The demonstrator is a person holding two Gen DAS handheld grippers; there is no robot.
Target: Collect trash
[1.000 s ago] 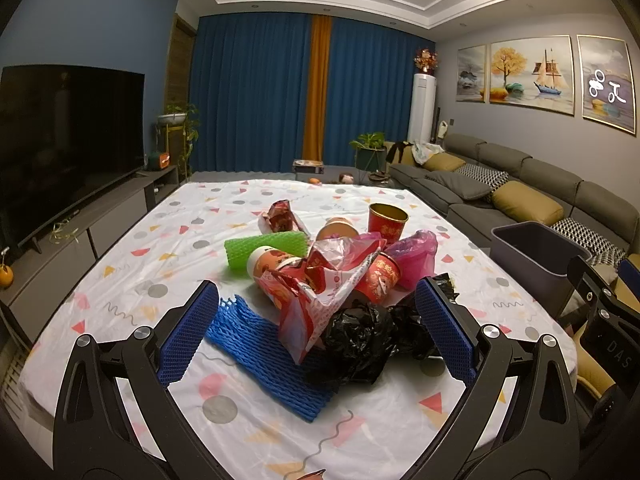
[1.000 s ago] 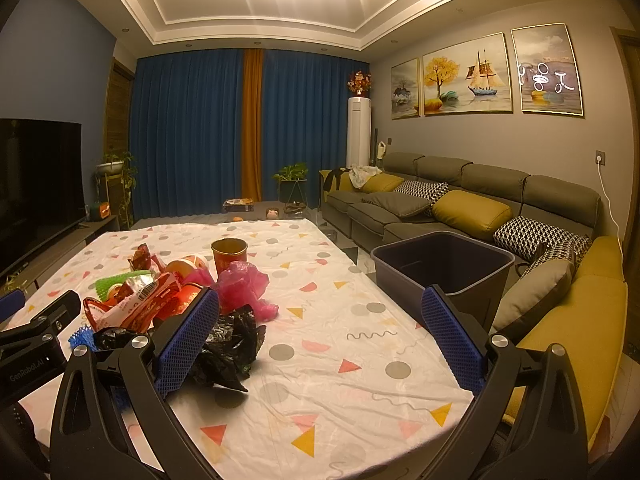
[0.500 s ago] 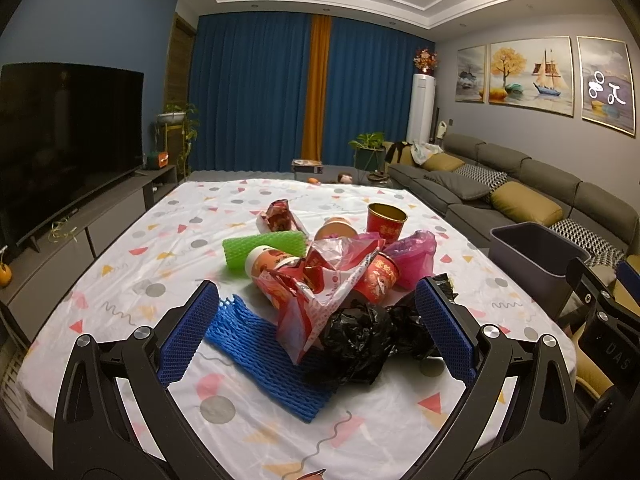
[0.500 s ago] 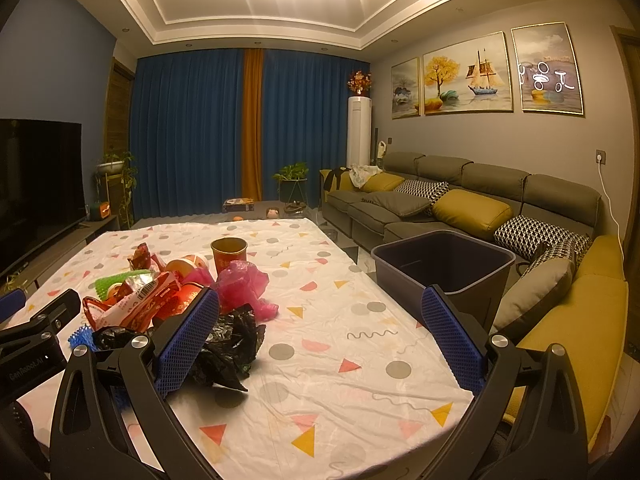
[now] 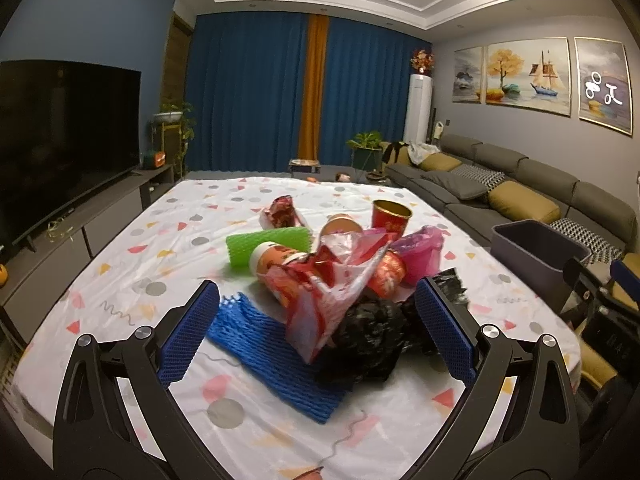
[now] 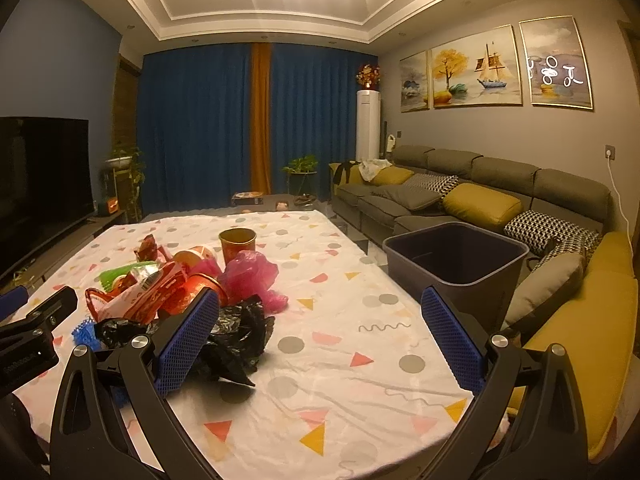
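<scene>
Black tongs (image 5: 316, 336), blue textured pads (image 5: 188, 336), silver screws.

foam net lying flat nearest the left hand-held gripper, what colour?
Blue. The foam net shows best in the left wrist view; the rolled one behind it is green.

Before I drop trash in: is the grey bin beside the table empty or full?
It looks empty. The right wrist view shows the bin's open top, bare inner walls and a bare stretch of floor; the near corner is hidden.

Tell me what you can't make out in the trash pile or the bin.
- Bin floor: right wrist view, hidden by its near wall and shadow.
- Blue foam net: left wrist view, far end under the black bag.
- Cup lying in the pile: wrapper covers its mouth.
</scene>
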